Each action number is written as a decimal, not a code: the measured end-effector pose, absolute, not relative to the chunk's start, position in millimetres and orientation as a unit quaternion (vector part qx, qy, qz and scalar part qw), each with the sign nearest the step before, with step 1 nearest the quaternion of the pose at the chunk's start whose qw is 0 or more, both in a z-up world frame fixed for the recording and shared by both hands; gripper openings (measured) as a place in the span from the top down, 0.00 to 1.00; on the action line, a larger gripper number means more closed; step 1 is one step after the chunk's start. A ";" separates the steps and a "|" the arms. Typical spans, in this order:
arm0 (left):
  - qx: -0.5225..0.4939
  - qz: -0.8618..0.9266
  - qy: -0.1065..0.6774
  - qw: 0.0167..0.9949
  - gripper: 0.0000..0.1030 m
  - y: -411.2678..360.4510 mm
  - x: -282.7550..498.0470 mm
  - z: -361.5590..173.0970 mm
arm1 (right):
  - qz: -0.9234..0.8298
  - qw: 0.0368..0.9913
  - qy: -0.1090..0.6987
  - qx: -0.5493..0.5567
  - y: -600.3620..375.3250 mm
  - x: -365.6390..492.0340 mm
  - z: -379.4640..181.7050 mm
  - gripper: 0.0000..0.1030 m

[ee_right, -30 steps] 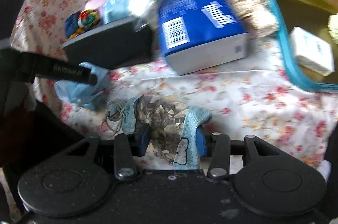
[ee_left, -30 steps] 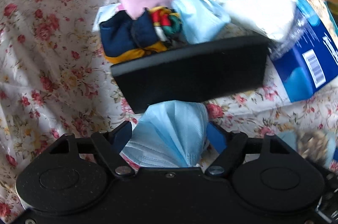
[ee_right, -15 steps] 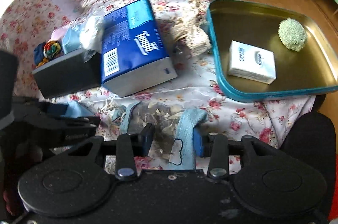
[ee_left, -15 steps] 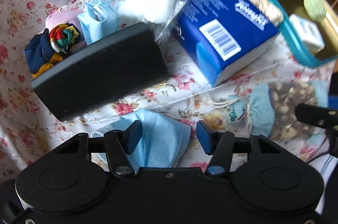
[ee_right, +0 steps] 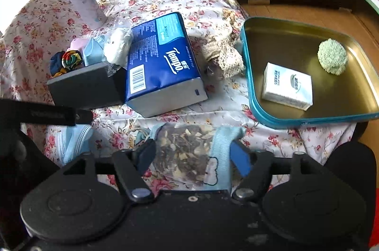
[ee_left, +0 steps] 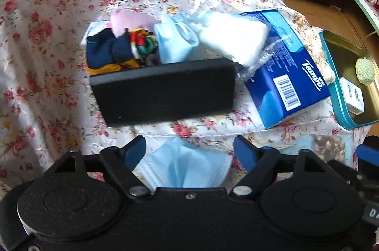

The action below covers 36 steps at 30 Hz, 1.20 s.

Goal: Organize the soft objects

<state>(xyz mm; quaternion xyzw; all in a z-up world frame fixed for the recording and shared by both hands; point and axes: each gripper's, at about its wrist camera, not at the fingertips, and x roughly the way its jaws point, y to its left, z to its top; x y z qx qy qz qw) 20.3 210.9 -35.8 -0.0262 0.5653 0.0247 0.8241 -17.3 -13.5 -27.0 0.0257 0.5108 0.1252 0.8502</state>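
My left gripper (ee_left: 189,146) is open, its blue fingertips wide of a light-blue face mask (ee_left: 187,163) lying on the floral cloth between them. My right gripper (ee_right: 193,152) is open around a blue-edged sachet of dried petals (ee_right: 187,146), its fingers close to the sides. A black box (ee_left: 163,90) holds dark socks (ee_left: 104,49), a striped scrunchie (ee_left: 142,42), another mask (ee_left: 175,42) and a bagged white wad (ee_left: 234,38). The mask also shows in the right wrist view (ee_right: 73,139).
A blue Tempo tissue pack (ee_right: 161,64) lies right of the box. A teal tin tray (ee_right: 251,90) holds a white tissue packet (ee_right: 287,85) and a green ball (ee_right: 332,56). A lilac bottle (ee_right: 83,2) stands behind. Crochet lace (ee_right: 225,54) lies by the tray.
My left gripper has opened wider and let go of the mask, which now lies flat on the cloth. The right gripper has opened a little around the sachet and pulled back.
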 end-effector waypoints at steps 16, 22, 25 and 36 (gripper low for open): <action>0.051 0.014 0.626 0.778 0.10 185.3 25.9 -70.5 | 0.137 0.852 0.502 -0.044 0.6 -26.1 -44.4 0.00; 0.032 0.010 0.640 0.768 0.11 177.8 30.7 -80.7 | 0.139 0.860 0.488 -0.061 -1.0 -31.2 -46.8 0.00; 0.021 0.009 0.637 0.771 0.17 175.5 31.2 -81.4 | 0.137 0.862 0.485 -0.055 -5.5 -32.0 -47.1 0.00; 0.024 -0.002 0.593 0.805 0.25 169.6 20.5 -71.2 | 0.114 0.867 0.483 -0.040 -20.7 -32.9 -47.7 0.00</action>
